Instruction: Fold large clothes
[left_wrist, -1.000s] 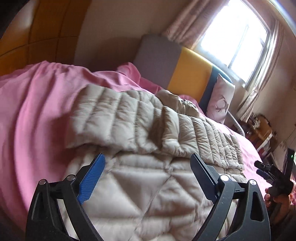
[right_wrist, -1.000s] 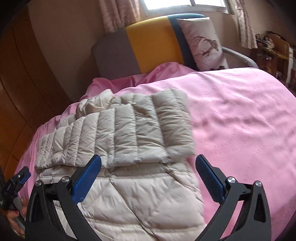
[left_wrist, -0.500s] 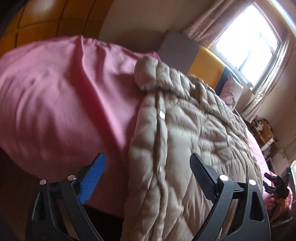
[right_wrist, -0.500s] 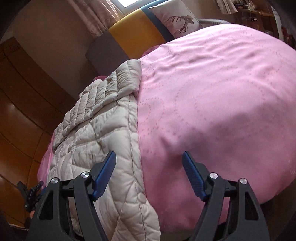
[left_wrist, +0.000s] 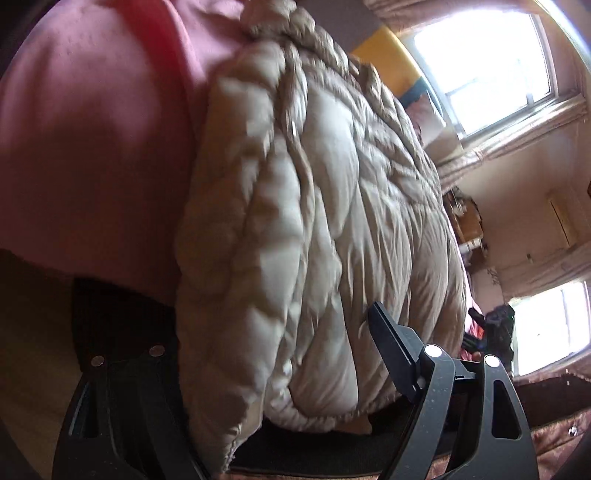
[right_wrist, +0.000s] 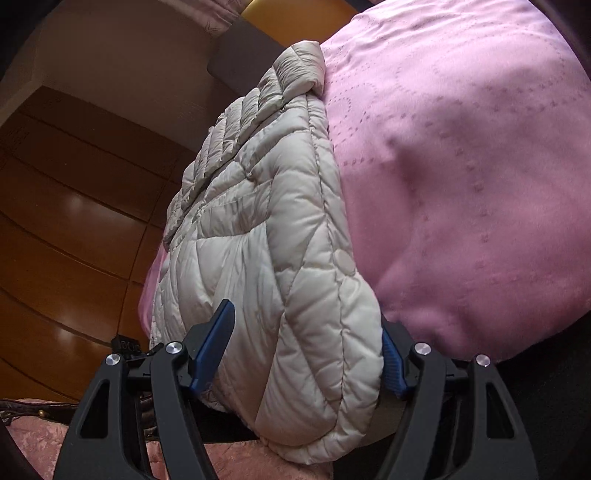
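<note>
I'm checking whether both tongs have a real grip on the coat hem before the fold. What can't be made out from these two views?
- Left wrist view: the left tongs' left finger is hidden behind the beige quilted puffer coat, so pad contact is unclear while the jaws are closing.
- Right wrist view: the right tongs' right blue pad is mostly covered by the coat hem.
- Both views: the hem's underside is hidden by the coat's own bulk.
- Left view: the coat is motion-blurred.

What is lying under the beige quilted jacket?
A pink bedspread lies under the beige quilted jacket; the part it covers is hidden. The jacket's hem hangs over the bed edge.
</note>
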